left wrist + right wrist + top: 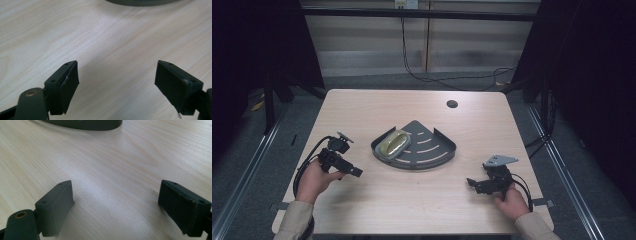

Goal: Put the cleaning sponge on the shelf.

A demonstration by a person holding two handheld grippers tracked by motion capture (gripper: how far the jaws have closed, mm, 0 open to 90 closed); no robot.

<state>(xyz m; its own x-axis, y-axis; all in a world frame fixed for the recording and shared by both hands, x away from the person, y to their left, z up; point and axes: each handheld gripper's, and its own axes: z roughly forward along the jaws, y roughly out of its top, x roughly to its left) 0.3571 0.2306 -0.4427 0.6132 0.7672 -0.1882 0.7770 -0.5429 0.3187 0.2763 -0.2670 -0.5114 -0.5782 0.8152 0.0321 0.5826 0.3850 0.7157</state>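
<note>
Soap dish [394, 143], a yellowish oval thing, lies in the left corner of the dark corner rack [434, 148] that sits near the middle of the worktop [377, 107]. Its long axis runs slantwise, from the rack's near-left rim up toward the rack's far point. Relative to the rack, the left tongs [355, 171] sit just off the near-left edge, with their tips aimed rightward along the near rim; the right tongs [471, 182] sit off the near-right corner, farther from the dish, with the whole slotted floor of the rack between them and it. So the left tongs look the nearer by a clear margin, and the dish lies ahead and slightly to the right of them, over the low rim. In the left gripper view the left tongs [116, 82] stand wide apart with nothing between them, bare worktop beneath and the rack's curved edge [140, 2] at the top. In the right gripper view the right tongs [116, 206] are likewise apart and empty, the rack's rim [87, 124] well ahead. A reach from the left would likely meet the dish across its narrow width.
</note>
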